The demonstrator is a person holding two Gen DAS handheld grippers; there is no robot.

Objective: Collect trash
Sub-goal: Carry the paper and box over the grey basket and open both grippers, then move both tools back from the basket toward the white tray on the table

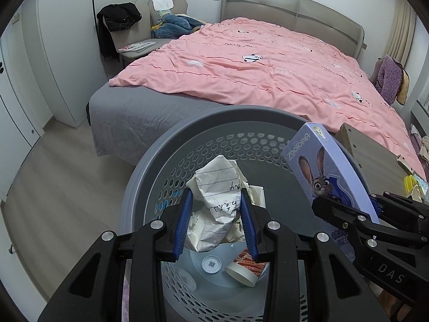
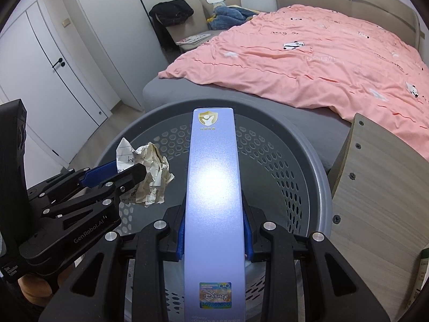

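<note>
Left wrist view: your left gripper (image 1: 217,204) clamps one crumpled lined paper wad (image 1: 218,201) over the grey perforated bin (image 1: 150,177); your right gripper (image 2: 214,225) clamps one lilac cartoon-rabbit box (image 2: 213,177) above its rim. Two cups (image 1: 241,275) lie inside.

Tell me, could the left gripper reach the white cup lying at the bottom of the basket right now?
Probably not as things stand. The left gripper is shut on crumpled paper, which fills its jaws and hangs directly above the white cup in the basket. It would need to drop the paper first.
</note>
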